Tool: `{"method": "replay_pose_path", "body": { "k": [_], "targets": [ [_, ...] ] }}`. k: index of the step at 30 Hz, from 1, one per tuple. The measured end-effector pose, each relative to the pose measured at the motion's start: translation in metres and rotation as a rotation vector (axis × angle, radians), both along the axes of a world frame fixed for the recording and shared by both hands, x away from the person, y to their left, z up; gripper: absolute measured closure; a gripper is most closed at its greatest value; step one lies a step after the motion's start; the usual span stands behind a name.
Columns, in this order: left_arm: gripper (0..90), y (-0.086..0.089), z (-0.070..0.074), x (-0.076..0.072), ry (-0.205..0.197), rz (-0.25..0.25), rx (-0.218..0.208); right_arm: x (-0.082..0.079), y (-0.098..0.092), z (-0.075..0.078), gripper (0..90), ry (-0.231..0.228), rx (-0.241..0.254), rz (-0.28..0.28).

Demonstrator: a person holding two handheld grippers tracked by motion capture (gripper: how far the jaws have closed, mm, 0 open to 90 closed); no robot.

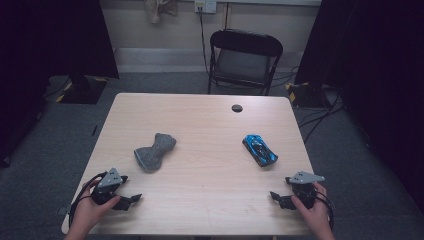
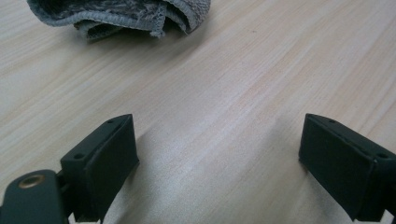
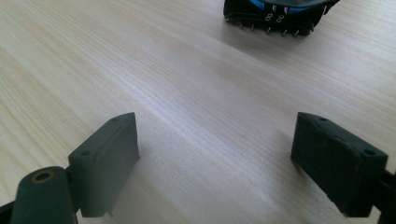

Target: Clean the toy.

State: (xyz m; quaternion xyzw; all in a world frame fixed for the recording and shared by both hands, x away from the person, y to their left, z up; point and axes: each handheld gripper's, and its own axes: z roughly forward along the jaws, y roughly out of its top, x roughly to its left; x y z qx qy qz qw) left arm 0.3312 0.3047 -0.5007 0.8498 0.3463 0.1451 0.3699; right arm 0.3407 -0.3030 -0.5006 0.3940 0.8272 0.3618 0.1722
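Grippers rest on the table (image 1: 200, 115) at its near edge, one by each near corner. The left gripper (image 1: 131, 200) has its jaws spread wide, with bare wood between them; the cloth (image 1: 154, 151) lies crumpled just beyond it, toward the left edge. The right gripper (image 1: 276, 198) also has its jaws apart and grasps nothing. The toy car (image 1: 259, 149) stands ahead of it, near the right edge, well apart from the cloth.
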Motion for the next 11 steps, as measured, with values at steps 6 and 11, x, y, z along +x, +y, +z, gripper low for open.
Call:
{"method": "replay_pose_path", "body": {
  "k": [6, 11],
  "targets": [
    [10.5, -0.0001, 0.0000, 0.0000, 0.000, -0.001, 0.000, 0.0000, 0.0002, -0.0001, 13.8, 0.000, -0.002, 0.002],
    [10.5, -0.0001, 0.0000, 0.0000, 0.000, -0.001, 0.001, 0.0002, 0.0001, -0.0001, 13.6, 0.001, -0.001, 0.004]
  ]
}}
